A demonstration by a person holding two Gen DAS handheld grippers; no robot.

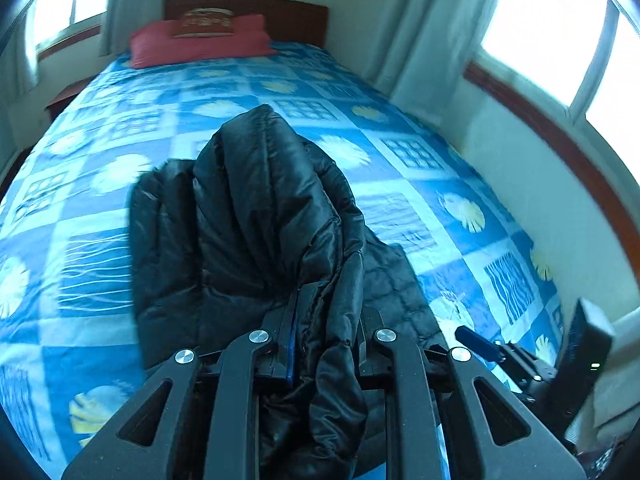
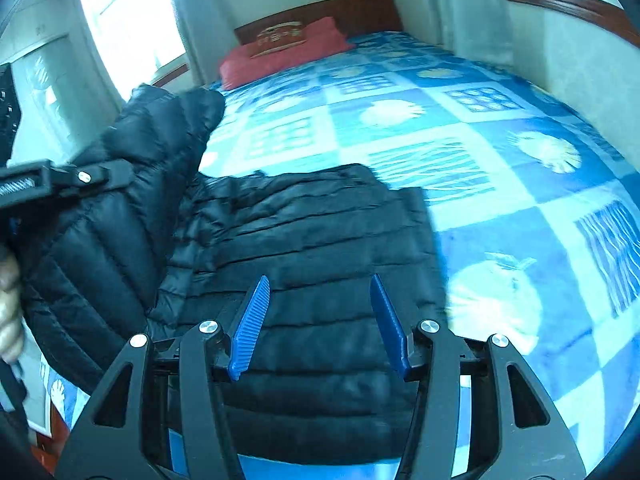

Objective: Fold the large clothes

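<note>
Pinching a bunched fold of the black puffer jacket point(image 1: 248, 216), the left gripper point(image 1: 320, 344) is held raised so that part can be carried over. Right gripper point(image 2: 320, 320) is spread, nothing between. Rest of the jacket lies flat on the blue bedspread point(image 2: 500, 152), red pillow point(image 2: 288, 48) beyond.

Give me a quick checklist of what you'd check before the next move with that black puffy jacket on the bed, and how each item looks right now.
1. Left gripper has hold of the black jacket: ok, fabric is bunched between its closed fingers.
2. Right gripper is free: ok, its blue pads stand apart with nothing pinched.
3. Part of the jacket lies flat on the blue bedspread: ok, seen from the right wrist.
4. Lifted part hangs neatly: not ok, it is bunched and creased.
5. Bedspread beyond the jacket is free of clutter up to the red pillow: ok.
6. Which part of the jacket is held: cannot tell.
</note>
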